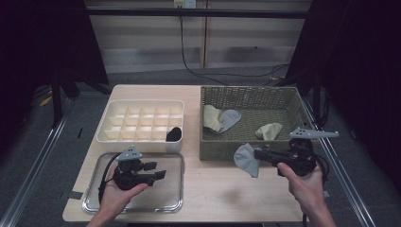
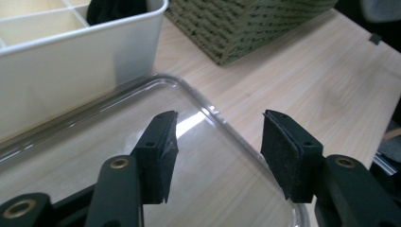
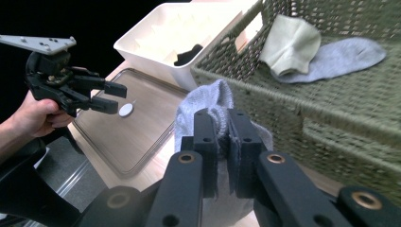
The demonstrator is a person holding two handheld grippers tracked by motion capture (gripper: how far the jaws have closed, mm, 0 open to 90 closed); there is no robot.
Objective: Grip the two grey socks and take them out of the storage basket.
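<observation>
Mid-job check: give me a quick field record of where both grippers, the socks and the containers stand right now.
right gripper: shut on grey sock, held in front of the basket
left gripper: open, nothing between jaws, over clear tray
wicker basket: holds a cream and grey sock pile and a cream sock
white divided box: one black sock in a near right cell
table: light wood

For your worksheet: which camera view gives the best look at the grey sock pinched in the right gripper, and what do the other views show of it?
The right gripper view: the grey sock bulges up close between the right gripper pads, clamped on its fabric. The high view shows it smaller, hanging off that gripper in front of the basket. The left gripper view adds nothing clear on it.
</observation>
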